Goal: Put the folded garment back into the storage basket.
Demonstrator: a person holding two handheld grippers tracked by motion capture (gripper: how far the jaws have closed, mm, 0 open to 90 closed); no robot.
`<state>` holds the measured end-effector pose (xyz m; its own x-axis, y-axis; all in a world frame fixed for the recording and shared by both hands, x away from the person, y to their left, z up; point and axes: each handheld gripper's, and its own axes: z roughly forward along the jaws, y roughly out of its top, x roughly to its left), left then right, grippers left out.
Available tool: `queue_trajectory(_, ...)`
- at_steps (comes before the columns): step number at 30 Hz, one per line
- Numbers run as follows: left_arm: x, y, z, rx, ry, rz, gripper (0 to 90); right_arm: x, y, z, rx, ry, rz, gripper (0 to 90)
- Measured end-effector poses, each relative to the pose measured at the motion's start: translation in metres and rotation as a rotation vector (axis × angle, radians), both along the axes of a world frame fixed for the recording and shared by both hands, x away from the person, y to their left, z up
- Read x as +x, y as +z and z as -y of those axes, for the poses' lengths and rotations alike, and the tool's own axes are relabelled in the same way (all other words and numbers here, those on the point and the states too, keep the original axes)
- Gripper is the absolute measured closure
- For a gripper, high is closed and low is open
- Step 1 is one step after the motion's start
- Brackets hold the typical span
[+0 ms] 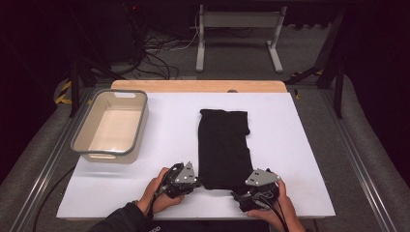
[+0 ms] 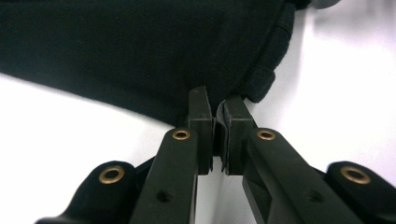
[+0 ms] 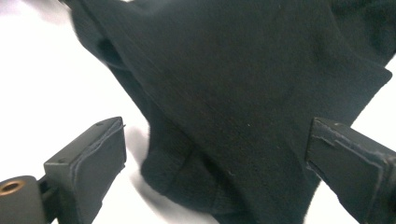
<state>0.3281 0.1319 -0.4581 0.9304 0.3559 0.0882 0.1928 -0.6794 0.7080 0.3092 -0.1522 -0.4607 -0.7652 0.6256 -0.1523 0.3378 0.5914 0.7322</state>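
Observation:
A black folded garment (image 1: pixel 224 145) lies lengthwise on the middle of the white table (image 1: pixel 300 145). My left gripper (image 1: pixel 195 182) sits at its near left corner, jaws shut on the cloth edge (image 2: pixel 205 100) with the fabric pinched between the pads (image 2: pixel 201 126). At the near right corner, my right gripper (image 1: pixel 240 194) stands open. Its two pads (image 3: pixel 93 158) flank the garment's corner (image 3: pixel 224 154), which lies between them untouched. A person's hands hold both grippers at the table's near edge.
A grey-rimmed beige tub (image 1: pixel 112 125) stands empty at the left of the table. A wooden strip (image 1: pixel 198 86) runs along the far edge. Beyond it are cables and a white frame (image 1: pixel 239 34) on the floor.

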Motion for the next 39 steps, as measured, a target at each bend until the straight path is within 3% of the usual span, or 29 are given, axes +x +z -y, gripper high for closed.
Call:
queue_trajectory(2,-0.001,0.0,0.0,0.002,-0.007,0.004,86.1,0.003,-0.002,0.0,-0.023,-0.022,0.008,6.2)
queue_trajectory(9,-0.007,0.004,-0.003,0.025,-0.01,0.025,86.3,0.019,-0.003,0.006,0.004,-0.09,-0.028,7.0)
queue_trajectory(11,-0.008,0.004,-0.004,0.03,-0.007,0.028,86.3,0.02,-0.003,0.006,0.004,-0.084,-0.034,7.9)
queue_trajectory(14,-0.01,0.005,-0.008,0.033,-0.004,0.034,86.3,0.023,-0.002,0.008,0.036,-0.052,-0.087,16.3)
queue_trajectory(18,-0.011,0.002,-0.006,0.047,-0.017,0.041,86.3,0.023,-0.002,0.006,0.039,-0.033,-0.082,20.0)
queue_trajectory(22,-0.009,0.0,-0.007,0.034,-0.024,0.035,86.2,0.026,-0.002,0.004,0.044,-0.023,-0.089,21.2)
queue_trajectory(27,-0.006,-0.002,-0.009,0.012,-0.032,0.021,86.1,0.028,-0.002,0.0,0.05,-0.021,-0.074,31.2)
queue_trajectory(28,-0.006,-0.002,-0.008,0.01,-0.029,0.022,86.1,0.028,-0.001,-0.001,0.055,-0.015,-0.064,43.1)
queue_trajectory(35,-0.005,-0.002,-0.008,0.003,-0.029,0.018,86.1,0.026,-0.001,-0.004,0.05,0.008,-0.042,57.5)
queue_trajectory(36,-0.005,-0.003,-0.008,-0.001,-0.029,0.019,86.0,0.026,-0.001,-0.005,0.053,-0.002,-0.034,63.4)
queue_trajectory(39,-0.005,-0.003,-0.008,-0.001,-0.028,0.018,86.0,0.025,-0.001,-0.006,0.048,-0.009,-0.024,66.8)
